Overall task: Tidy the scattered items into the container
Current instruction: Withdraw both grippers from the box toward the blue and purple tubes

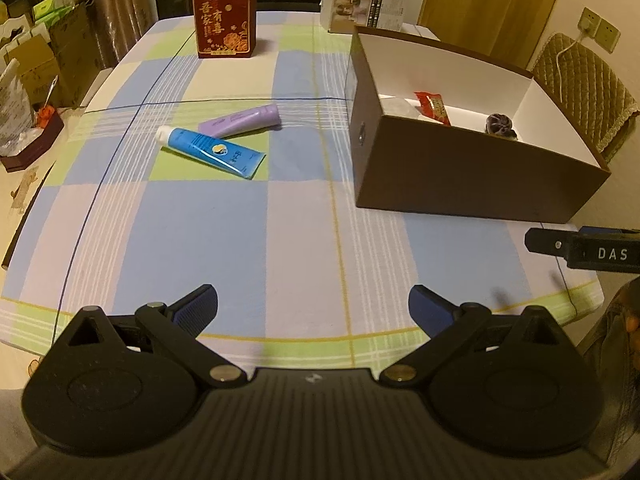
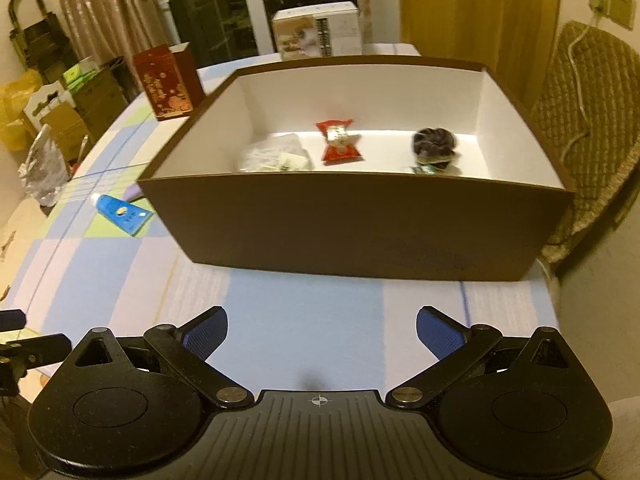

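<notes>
A blue tube (image 1: 212, 151) and a purple tube (image 1: 242, 120) lie touching on the checked tablecloth, left of the brown box (image 1: 460, 168). The box (image 2: 360, 232) is white inside and holds a red snack packet (image 2: 338, 142), a dark scrunchie (image 2: 434, 146) and a clear plastic bag (image 2: 276, 154). My left gripper (image 1: 312, 310) hangs open over the near table edge, well short of the tubes. Just in front of the box's near wall, my right gripper (image 2: 322, 334) stands open with nothing between its fingers. The blue tube (image 2: 122, 210) also shows left of the box.
A red gift box (image 1: 224, 20) and a white carton (image 1: 364, 4) stand at the table's far side. A padded chair (image 2: 588, 128) sits right of the box. Cardboard boxes and bags (image 1: 36, 64) crowd the left beyond the table edge.
</notes>
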`<state>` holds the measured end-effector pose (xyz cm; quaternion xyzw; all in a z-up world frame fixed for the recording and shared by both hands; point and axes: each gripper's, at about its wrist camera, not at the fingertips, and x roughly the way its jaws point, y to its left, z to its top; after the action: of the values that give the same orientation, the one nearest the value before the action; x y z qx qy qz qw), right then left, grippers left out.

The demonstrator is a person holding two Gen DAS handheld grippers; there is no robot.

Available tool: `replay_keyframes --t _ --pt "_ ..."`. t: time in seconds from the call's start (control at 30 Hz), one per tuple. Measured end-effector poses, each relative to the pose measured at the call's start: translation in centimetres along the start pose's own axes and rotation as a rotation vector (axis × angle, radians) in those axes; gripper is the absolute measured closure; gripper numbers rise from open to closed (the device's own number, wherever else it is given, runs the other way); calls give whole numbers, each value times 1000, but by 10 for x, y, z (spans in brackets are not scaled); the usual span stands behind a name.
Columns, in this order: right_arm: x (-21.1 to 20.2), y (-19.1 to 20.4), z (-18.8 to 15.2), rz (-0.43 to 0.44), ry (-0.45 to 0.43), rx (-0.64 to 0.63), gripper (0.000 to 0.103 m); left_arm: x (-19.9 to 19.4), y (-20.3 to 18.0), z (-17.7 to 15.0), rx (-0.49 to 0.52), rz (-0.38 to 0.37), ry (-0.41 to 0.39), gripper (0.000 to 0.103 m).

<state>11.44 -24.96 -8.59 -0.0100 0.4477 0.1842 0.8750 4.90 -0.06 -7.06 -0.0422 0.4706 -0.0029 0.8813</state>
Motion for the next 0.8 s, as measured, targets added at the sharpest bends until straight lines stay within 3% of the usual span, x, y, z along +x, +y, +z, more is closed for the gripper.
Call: replay_keyframes --t 0.27,0.5,0.63,0.8 --pt "7 26 2 103 -44 -74 0 -3 29 1 -32 10 -18 3" --pt "5 64 1 227 -105 -260 0 -10 68 3 -93 45 -19 3" --pt "5 99 3 290 -156 -369 0 -13 88 8 -84 87 -34 3" --pt "16 131 14 318 -188 -407 0 -10 105 16 -24 94 -53 4"
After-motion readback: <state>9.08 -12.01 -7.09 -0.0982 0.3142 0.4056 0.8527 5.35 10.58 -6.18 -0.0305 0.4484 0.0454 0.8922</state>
